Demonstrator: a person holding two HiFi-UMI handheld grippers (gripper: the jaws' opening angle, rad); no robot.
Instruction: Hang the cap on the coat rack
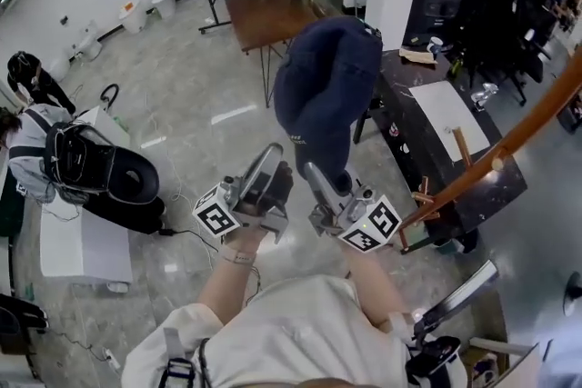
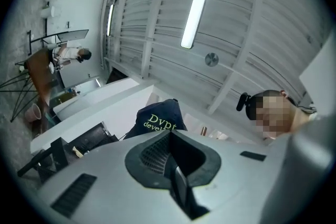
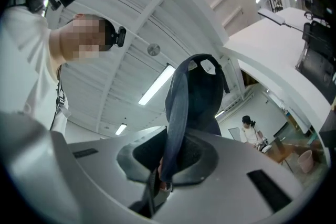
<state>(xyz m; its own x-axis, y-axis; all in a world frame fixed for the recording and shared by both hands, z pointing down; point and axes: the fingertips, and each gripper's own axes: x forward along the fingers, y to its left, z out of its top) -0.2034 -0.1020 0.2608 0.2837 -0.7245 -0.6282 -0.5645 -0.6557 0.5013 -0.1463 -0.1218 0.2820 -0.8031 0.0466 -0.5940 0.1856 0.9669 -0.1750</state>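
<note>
A navy cap (image 1: 326, 91) with yellow-green lettering is held high, toward my head. My right gripper (image 1: 320, 181) is shut on its edge from below. In the right gripper view the cap (image 3: 200, 93) rises out of the closed jaws of the right gripper (image 3: 160, 182). My left gripper (image 1: 273, 170) stands just left of the cap, shut, with nothing in it. In the left gripper view the left gripper (image 2: 173, 171) shows its jaws pressed together, and the cap (image 2: 157, 119) sits beyond them. The wooden coat rack (image 1: 536, 115) slants across the right, with a peg (image 1: 462, 145) sticking out.
A dark table (image 1: 411, 145) with a white sheet lies below the cap. A brown table (image 1: 268, 14) with a person behind it stands farther off. On the left are a black chair (image 1: 100, 168) and a white box. Black office chairs (image 1: 482, 0) crowd the right.
</note>
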